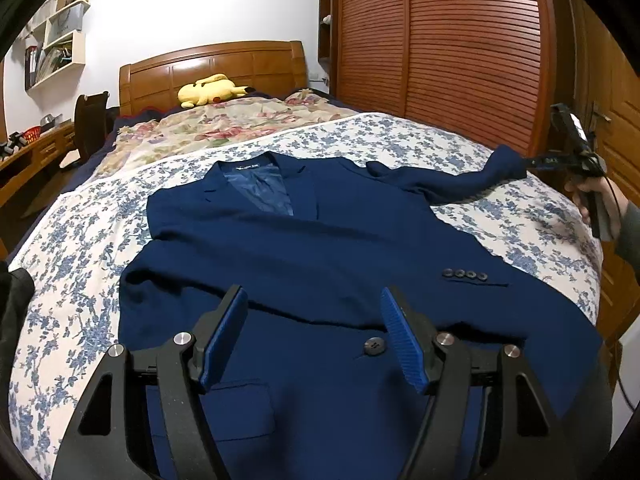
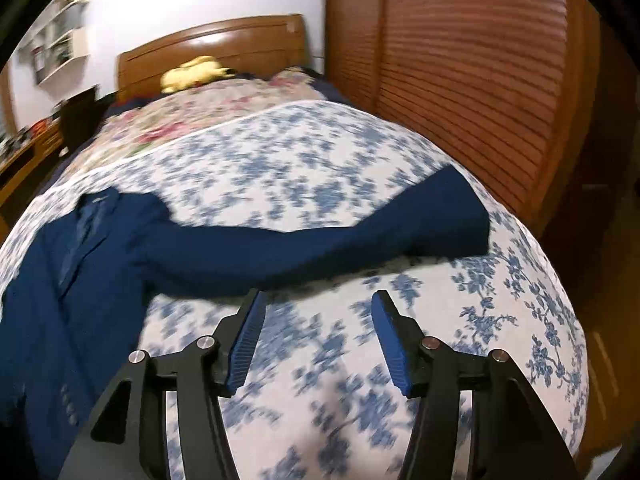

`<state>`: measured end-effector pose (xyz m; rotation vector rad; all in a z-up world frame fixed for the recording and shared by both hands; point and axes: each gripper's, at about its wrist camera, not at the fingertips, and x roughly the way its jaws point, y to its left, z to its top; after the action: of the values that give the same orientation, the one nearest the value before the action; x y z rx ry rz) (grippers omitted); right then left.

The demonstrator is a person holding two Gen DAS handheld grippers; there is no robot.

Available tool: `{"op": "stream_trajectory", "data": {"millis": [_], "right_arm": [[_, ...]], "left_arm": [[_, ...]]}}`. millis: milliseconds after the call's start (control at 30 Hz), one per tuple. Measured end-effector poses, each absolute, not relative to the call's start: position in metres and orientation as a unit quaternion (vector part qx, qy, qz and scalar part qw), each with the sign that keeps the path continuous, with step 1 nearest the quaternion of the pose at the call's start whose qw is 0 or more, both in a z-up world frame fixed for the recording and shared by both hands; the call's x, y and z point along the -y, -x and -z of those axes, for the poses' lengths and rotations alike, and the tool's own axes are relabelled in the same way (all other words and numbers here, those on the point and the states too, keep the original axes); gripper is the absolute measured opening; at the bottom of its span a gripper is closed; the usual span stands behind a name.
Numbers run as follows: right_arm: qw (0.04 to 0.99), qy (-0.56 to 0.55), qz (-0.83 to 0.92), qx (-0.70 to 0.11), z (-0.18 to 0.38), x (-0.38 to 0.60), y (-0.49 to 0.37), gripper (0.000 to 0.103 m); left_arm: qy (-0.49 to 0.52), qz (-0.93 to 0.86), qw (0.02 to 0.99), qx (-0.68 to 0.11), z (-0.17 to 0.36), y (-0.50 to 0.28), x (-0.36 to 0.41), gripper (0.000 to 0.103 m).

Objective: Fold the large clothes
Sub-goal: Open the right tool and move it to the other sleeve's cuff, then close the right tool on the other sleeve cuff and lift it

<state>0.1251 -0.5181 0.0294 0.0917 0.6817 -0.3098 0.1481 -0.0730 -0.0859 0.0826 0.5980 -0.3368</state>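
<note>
- Jacket (image 1: pixel 328 264) flat on bed (image 1: pixel 540 224), front up; one sleeve (image 2: pixel 320 240) stretched outward.
- Left gripper (image 1: pixel 314 320) open above jacket; right gripper (image 2: pixel 318 320) open, empty, near sleeve.
- Folding barely begun, apparently; body unfolded.

one jacket (image 1: pixel 320 248), one plush toy (image 1: pixel 210 90), two claws (image 1: pixel 314 334)

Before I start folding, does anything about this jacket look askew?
One thing: the navy blue suit jacket lies flat and face-up on the floral bedspread, but its sleeve sticks straight out sideways toward the wardrobe side instead of lying across the body.
</note>
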Motion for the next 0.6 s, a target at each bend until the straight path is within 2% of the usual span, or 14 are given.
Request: {"op": "stream_trajectory", "data": {"millis": [600], "right_arm": [[0.877, -0.241, 0.216, -0.356, 0.012, 0.596, -0.208, 0.058]], "left_arm": [[-0.023, 0.15, 0.937, -0.315, 0.092, -0.147, 0.055, 0.07]]}}
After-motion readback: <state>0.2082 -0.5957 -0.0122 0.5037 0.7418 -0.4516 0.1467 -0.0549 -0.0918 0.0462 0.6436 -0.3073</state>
